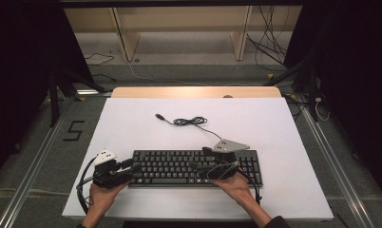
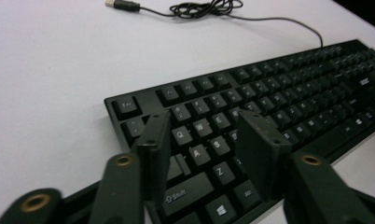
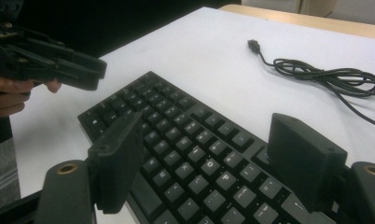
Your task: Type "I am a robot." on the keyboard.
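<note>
Nearest to the person, both hands come in from the bottom edge of the high view, each with a gripper over the black keyboard. The left gripper is at the left end of the keyboard; in the left gripper view its jaws stand apart above the letter keys near the Shift key, and nothing is pinched between them. I cannot tell if the tips touch the keys or hover just over them. The right gripper is over the right middle part of the keyboard, and in the right gripper view its jaws are also apart, wide, with only keys below them and no thing clamped.

The keyboard lies flat on the white table, near the front edge, parallel to it. Behind the keyboard its thin cable runs from the back edge to a loose tangled coil, and the USB plug lies free on the table, connected to nothing. Farther back there is a wooden shelf frame on the floor.

By my judgement the work is at its beginning: the grippers are placed at the keyboard, but it is not yet gripped or lifted. What is left is to close on it and handle it, and maybe the cable too
</note>
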Tool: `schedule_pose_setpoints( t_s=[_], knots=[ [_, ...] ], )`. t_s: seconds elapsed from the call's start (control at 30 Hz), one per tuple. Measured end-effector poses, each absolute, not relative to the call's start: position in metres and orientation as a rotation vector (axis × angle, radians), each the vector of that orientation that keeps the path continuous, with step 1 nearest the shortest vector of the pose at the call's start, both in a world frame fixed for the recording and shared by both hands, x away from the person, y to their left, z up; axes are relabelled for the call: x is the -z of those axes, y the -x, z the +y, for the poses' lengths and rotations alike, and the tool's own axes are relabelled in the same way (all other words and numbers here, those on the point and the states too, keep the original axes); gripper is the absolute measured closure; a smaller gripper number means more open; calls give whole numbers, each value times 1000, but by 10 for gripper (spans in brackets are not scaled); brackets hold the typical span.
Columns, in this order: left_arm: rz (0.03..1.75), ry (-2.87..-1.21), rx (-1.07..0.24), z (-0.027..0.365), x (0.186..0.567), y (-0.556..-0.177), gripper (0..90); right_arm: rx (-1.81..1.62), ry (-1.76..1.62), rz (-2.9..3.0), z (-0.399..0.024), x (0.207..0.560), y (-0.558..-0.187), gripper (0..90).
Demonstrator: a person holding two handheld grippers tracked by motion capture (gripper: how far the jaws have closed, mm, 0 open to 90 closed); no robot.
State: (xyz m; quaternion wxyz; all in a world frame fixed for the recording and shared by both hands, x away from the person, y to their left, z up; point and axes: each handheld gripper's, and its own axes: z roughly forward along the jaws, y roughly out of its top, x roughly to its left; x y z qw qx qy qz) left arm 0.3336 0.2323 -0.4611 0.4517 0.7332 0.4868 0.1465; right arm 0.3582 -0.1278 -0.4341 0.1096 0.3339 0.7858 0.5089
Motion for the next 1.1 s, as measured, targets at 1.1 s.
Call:
schedule_pose_setpoints(
  t_s=[1.1],
  knots=[
    [1187,-1967,-309,229,469,-336,891,-1522,-951,2289,-132,431,-345,215]
  ],
)
